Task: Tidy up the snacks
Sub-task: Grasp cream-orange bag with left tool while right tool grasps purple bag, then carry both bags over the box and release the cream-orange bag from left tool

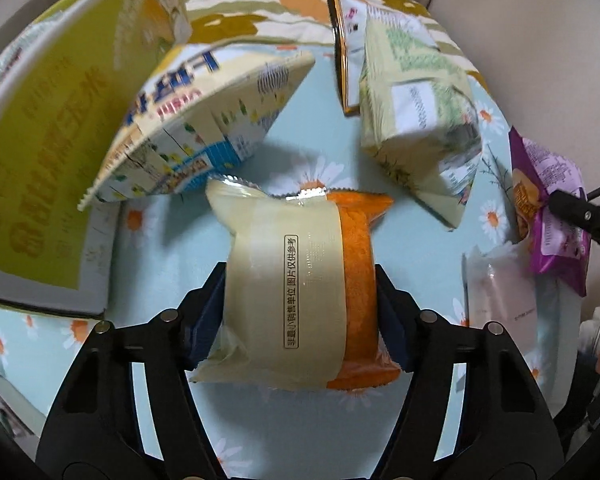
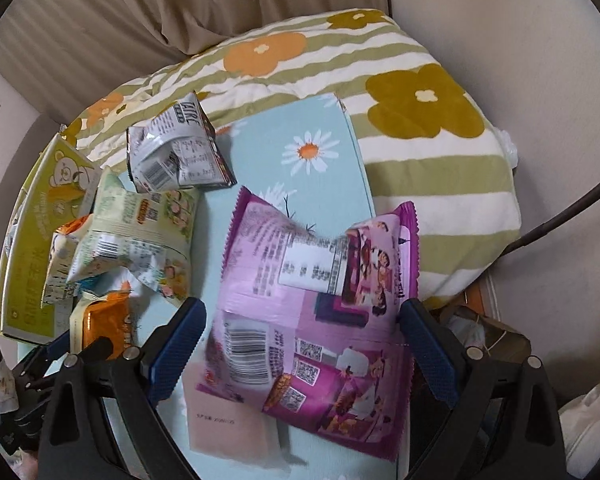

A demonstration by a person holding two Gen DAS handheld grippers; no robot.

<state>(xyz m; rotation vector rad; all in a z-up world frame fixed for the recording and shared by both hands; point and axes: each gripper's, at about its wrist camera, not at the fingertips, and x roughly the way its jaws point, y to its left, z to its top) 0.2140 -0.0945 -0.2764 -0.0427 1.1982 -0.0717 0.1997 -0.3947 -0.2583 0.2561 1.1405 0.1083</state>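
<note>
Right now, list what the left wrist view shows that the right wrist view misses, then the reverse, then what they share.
Left wrist only: the left gripper clamped on the cream-and-orange packet, its printed band readable, and the blue-and-white bag leaning on the yellow-green box.

Right wrist only: the right gripper with open jaws either side of the purple packet, the curtain, and the whole striped flower quilt.

Both: the daisy cloth, the purple packet, the pale green bag, the pink packet, the box and the cream-and-orange packet.
</note>
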